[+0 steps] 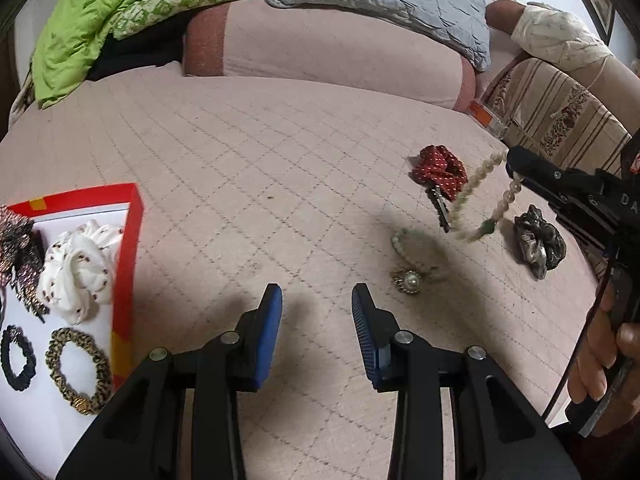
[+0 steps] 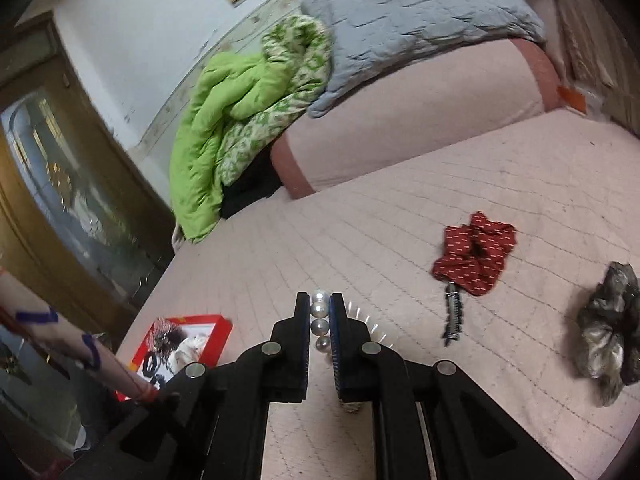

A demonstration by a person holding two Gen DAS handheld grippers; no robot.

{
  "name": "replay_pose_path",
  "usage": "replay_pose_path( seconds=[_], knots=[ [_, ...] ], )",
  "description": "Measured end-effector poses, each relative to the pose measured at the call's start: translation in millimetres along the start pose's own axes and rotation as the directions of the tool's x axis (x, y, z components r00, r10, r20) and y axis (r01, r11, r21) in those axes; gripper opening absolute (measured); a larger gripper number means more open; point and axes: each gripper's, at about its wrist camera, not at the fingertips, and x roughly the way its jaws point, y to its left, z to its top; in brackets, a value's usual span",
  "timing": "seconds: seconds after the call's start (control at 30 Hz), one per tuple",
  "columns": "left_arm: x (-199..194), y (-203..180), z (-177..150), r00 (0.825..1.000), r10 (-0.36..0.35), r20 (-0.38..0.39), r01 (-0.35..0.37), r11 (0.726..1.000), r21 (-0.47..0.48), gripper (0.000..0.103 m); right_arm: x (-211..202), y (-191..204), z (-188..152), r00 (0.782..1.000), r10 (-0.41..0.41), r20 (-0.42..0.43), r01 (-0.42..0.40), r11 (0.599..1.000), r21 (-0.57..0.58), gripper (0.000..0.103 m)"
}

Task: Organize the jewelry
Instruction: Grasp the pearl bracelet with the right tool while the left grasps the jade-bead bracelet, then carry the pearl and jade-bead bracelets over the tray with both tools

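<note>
Pearl necklace (image 1: 480,200) dangles from raised, clamped right tongs (image 2: 320,320).

We see a pink quilted bedspread (image 1: 240,168), a bright green comforter (image 2: 208,120) bunched beside a grey quilted pillow (image 2: 420,12), a pink bolster (image 1: 340,60) below them, and a wooden mirrored wardrobe (image 2: 60,184) at left.

My left wrist view cuts off the red-rimmed tray (image 1: 132,240) at the left edge, so its dark patterned scrunchie (image 1: 16,248) shows only partly. At the right edge, the hand (image 1: 600,360) is cropped. In my right wrist view, gripper fingers (image 2: 302,344) hide most of the pearl necklace (image 2: 320,326). The tray's contents there are too small to tell, and the cabinet far left is blurred.
</note>
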Motion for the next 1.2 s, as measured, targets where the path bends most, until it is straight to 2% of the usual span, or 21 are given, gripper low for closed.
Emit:
replay_pose_path(
  seconds=[0.17, 0.3, 0.43, 0.57, 0.6, 0.67, 0.8, 0.93, 1.0, 1.2],
  knots=[
    [17.0, -13.6, 10.2, 0.996, -0.071, -0.055, 0.071, 0.997, 0.008, 0.035, -4.8, -20.2, 4.1, 1.0, -0.018, 0.005, 0.018, 0.995, 0.094, 0.01],
    [39.1, -29.1, 20.8, 0.99, -0.1, -0.103, 0.103, 0.994, 0.025, 0.035, -11.2, -25.1, 6.5, 0.998, -0.054, 0.019, 0.051, 0.992, 0.112, 0.01],
    [60.9, -46.0, 35.8, 0.981, -0.135, -0.14, 0.14, 0.99, 0.025, 0.034, -14.0, -32.4, 8.4, 0.998, -0.056, 0.026, 0.052, 0.989, 0.14, 0.01],
    [84.6, -64.5, 47.6, 0.976, -0.136, -0.173, 0.145, 0.989, 0.041, 0.034, -14.8, -35.2, 9.1, 0.998, -0.05, 0.026, 0.046, 0.989, 0.143, 0.01],
    [91.7, -69.4, 49.1, 0.977, -0.107, -0.184, 0.12, 0.991, 0.06, 0.033, -14.6, -35.2, 9.6, 0.999, -0.047, 0.026, 0.042, 0.989, 0.142, 0.01],
    [106.3, -74.1, 49.8, 0.976, -0.041, -0.214, 0.061, 0.994, 0.088, 0.024, -13.8, -34.4, 9.2, 0.998, -0.05, 0.024, 0.046, 0.989, 0.137, 0.01],
    [109.3, -77.6, 48.7, 0.984, 0.031, -0.175, -0.006, 0.99, 0.14, 0.006, -13.1, -36.6, 9.3, 0.999, -0.046, 0.02, 0.042, 0.989, 0.143, 0.01],
    [95.7, -69.1, 40.5, 0.992, 0.019, -0.122, -0.003, 0.992, 0.129, 0.005, -12.9, -37.1, 10.7, 0.999, -0.039, 0.021, 0.036, 0.989, 0.143, 0.01],
    [79.9, -63.3, 36.1, 0.996, -0.018, -0.089, 0.028, 0.993, 0.111, 0.005, -11.5, -34.5, 11.1, 0.999, -0.033, 0.018, 0.031, 0.99, 0.137, 0.01],
    [39.6, -45.4, 35.7, 0.998, -0.062, -0.029, 0.064, 0.995, 0.07, 0.005, -9.6, -25.3, 10.8, 1.0, -0.025, 0.013, 0.023, 0.993, 0.113, 0.01]
  ],
)
